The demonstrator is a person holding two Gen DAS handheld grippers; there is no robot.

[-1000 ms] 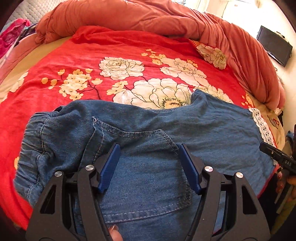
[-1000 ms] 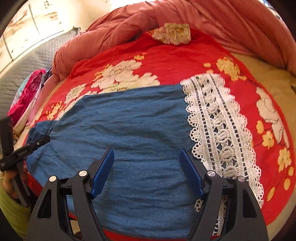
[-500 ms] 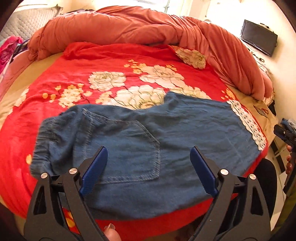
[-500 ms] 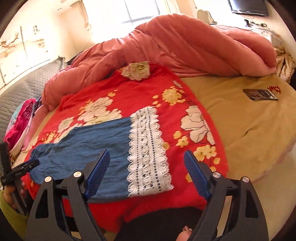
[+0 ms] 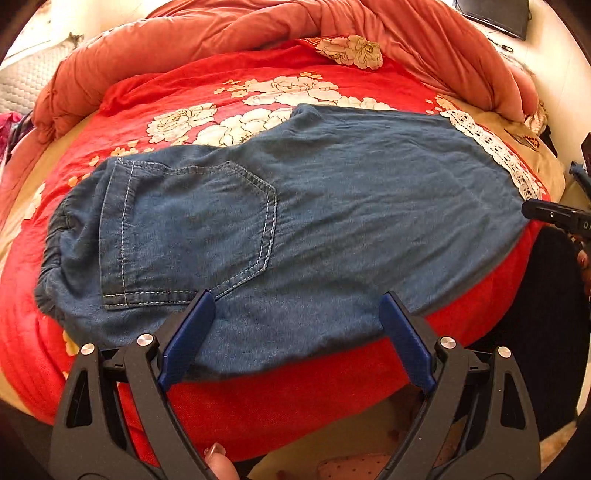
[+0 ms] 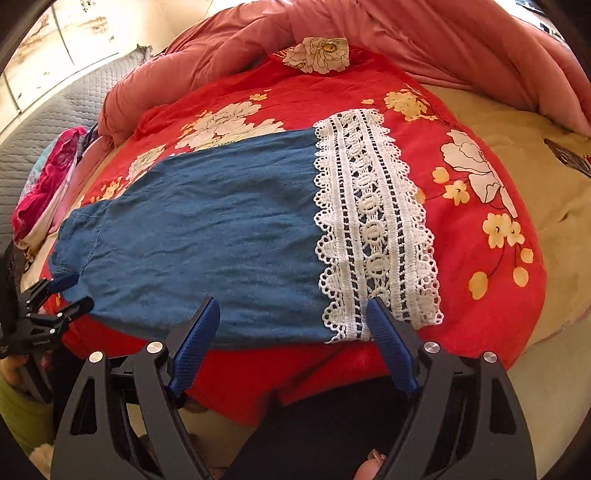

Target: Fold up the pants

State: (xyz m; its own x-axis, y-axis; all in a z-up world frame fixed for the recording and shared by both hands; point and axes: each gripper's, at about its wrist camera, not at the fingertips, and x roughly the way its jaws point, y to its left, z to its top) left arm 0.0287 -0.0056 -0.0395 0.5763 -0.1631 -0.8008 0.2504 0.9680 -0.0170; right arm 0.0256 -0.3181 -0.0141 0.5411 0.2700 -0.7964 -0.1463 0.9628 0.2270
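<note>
Blue denim pants (image 5: 314, 206) lie flat across the red flowered bedspread, folded lengthwise, back pocket (image 5: 192, 236) up, waistband at the left, white lace hem (image 5: 491, 151) at the right. My left gripper (image 5: 295, 306) is open and empty, hovering over the pants' near edge below the pocket. In the right wrist view the same pants (image 6: 207, 229) end in the lace hem (image 6: 373, 229). My right gripper (image 6: 291, 310) is open and empty at the near edge by the lace. The left gripper also shows at the far left of the right wrist view (image 6: 62, 291).
A red flowered bedspread (image 5: 258, 92) covers the bed. A bunched pink-orange duvet (image 5: 258, 26) lies along the far side. Tan sheet (image 6: 524, 155) lies right of the bedspread. Pink clothes (image 6: 48, 184) sit at the far left. The bed edge is just below both grippers.
Both grippers have pulled back from over the pants to their near edge, and both views have swung back down toward the pants. The pants lie unmoved.
</note>
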